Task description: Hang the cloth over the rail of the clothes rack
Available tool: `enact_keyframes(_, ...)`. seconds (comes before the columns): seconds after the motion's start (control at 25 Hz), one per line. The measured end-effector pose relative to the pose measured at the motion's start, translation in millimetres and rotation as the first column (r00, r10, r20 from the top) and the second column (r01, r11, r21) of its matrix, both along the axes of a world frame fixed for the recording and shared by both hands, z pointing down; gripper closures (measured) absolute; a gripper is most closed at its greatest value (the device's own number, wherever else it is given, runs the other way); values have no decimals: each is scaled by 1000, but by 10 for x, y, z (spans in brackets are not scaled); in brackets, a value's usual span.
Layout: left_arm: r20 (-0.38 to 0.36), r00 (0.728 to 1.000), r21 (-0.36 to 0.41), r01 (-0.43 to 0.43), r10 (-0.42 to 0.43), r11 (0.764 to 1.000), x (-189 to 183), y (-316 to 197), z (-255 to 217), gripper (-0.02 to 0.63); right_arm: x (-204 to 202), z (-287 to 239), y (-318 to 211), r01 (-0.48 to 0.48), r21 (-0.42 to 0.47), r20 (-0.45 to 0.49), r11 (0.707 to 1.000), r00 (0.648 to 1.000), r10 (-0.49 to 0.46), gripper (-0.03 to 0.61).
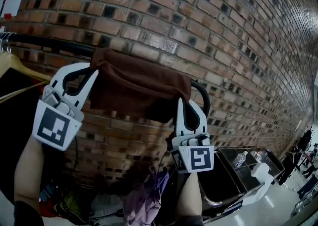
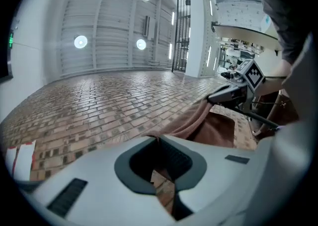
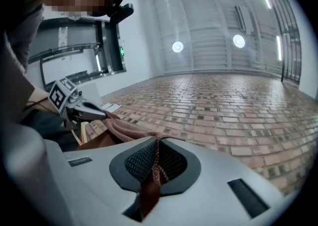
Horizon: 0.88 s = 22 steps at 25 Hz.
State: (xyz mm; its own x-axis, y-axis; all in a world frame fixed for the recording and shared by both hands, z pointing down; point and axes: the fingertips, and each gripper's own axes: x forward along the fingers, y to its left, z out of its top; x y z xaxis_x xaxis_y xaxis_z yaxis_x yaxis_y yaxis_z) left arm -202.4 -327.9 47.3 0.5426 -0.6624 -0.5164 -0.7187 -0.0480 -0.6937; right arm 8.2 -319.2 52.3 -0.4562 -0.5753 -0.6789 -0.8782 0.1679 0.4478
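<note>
A brown cloth (image 1: 136,88) lies draped over the black rail (image 1: 49,43) of the clothes rack, in front of a brick wall. My left gripper (image 1: 92,72) is shut on the cloth's left edge, just under the rail. At the cloth's lower right corner my right gripper (image 1: 182,103) is shut as well. The left gripper view shows closed jaws (image 2: 158,138) with the cloth (image 2: 211,126) running off toward the right gripper (image 2: 233,94). The right gripper view shows brown fabric (image 3: 150,190) pinched between shut jaws (image 3: 157,139). The rail is hidden in both gripper views.
A wooden hanger (image 1: 17,66) hangs on the rail at the far left. Below the rack lies a heap of clothes, one purple (image 1: 146,197). A black cart (image 1: 233,173) with a bottle stands at the lower right. People stand in the distance there.
</note>
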Motion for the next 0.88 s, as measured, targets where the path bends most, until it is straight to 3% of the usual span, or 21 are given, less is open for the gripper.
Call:
enact_keyframes(0.16, -56, 998, -39, -31, 28, 999, -7, -84, 312, 595, 44, 183, -81, 115, -52, 53, 992, 992, -113, 566)
enact_keyframes(0.56, -98, 993, -104, -83, 73, 991, 78, -290, 650, 594, 185, 527, -323, 129, -123, 103, 984, 988, -117, 566)
enact_keyframes(0.88, -149, 985, -138, -109, 88, 984, 58, -346, 779, 591, 151, 645, -327, 106, -113, 71, 988, 993, -98, 565)
